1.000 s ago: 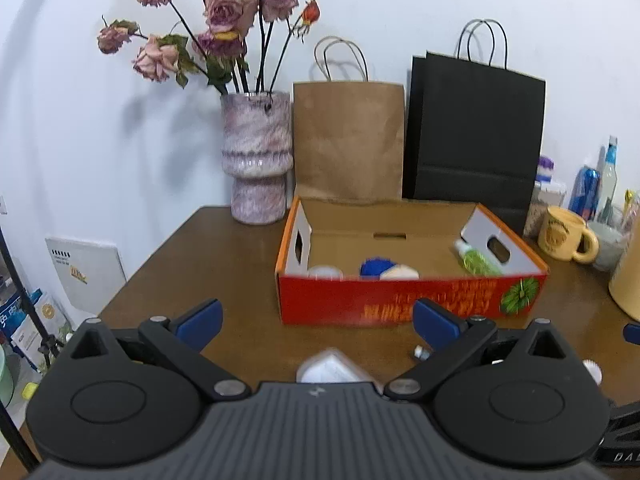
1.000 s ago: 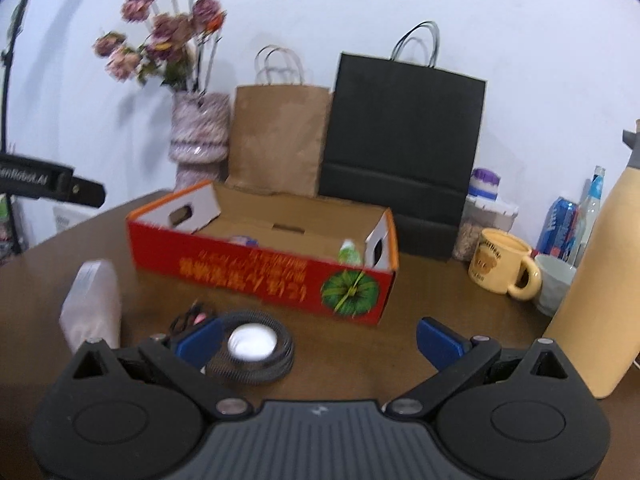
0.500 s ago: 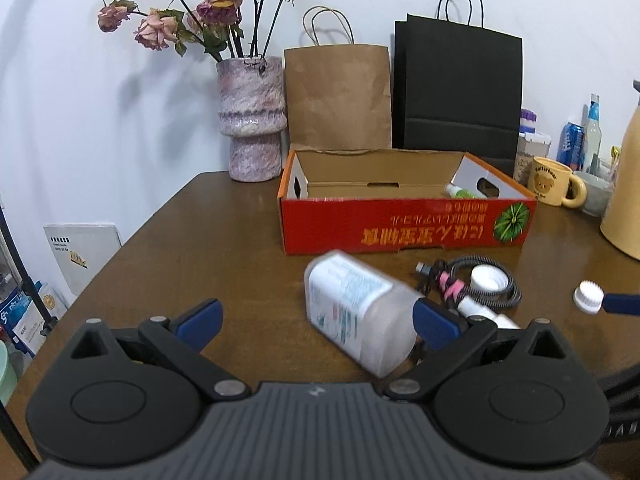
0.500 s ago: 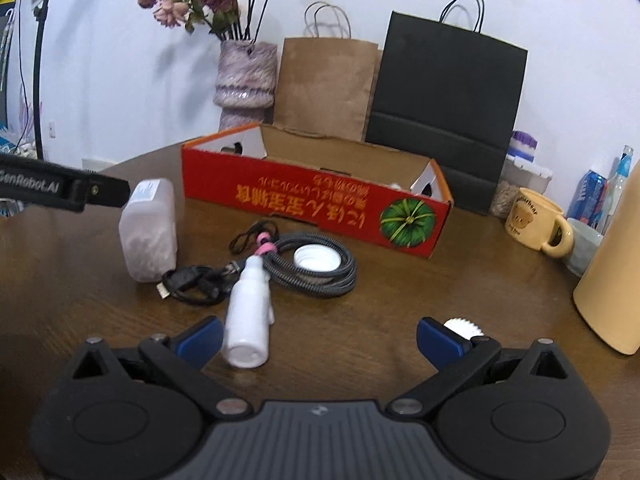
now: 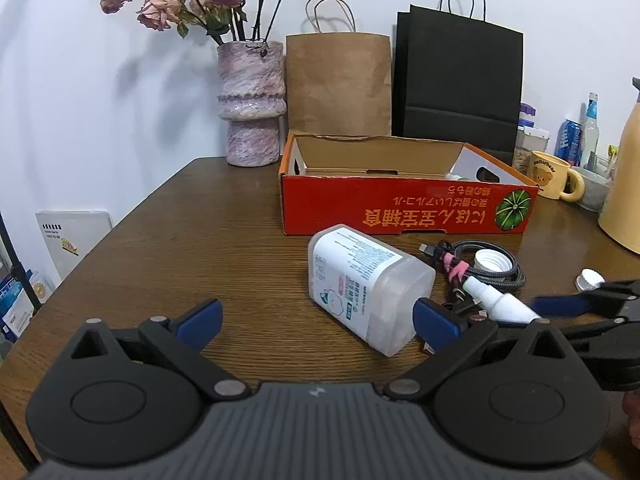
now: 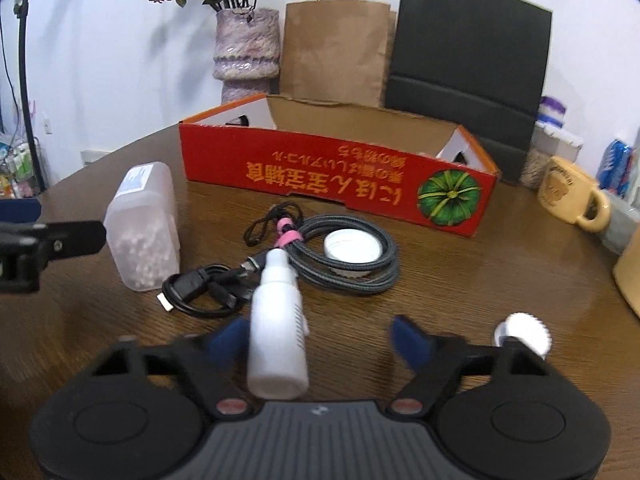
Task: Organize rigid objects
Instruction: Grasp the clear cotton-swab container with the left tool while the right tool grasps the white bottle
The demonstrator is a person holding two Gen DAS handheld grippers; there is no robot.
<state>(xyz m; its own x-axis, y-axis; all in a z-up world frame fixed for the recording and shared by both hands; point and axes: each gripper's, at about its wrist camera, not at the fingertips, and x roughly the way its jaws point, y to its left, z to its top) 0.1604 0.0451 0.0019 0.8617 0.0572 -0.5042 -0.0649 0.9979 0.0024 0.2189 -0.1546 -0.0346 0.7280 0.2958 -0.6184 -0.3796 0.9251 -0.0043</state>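
Two loose pieces sit right at the tools: a small white spray bottle (image 6: 277,322) lies on the bench (image 6: 460,280) between the spread fingers of the right tool (image 6: 320,340), ungripped, and a clear plastic jar (image 5: 366,286) lies on its side just ahead of the left tool (image 5: 318,320), also wide open and empty. This looks like the reach-and-grasp step. Next, the right tool needs to close squarely on the bottle's body, lift clear of the coiled cable (image 6: 348,260), and carry it to the red box (image 6: 340,180) behind.
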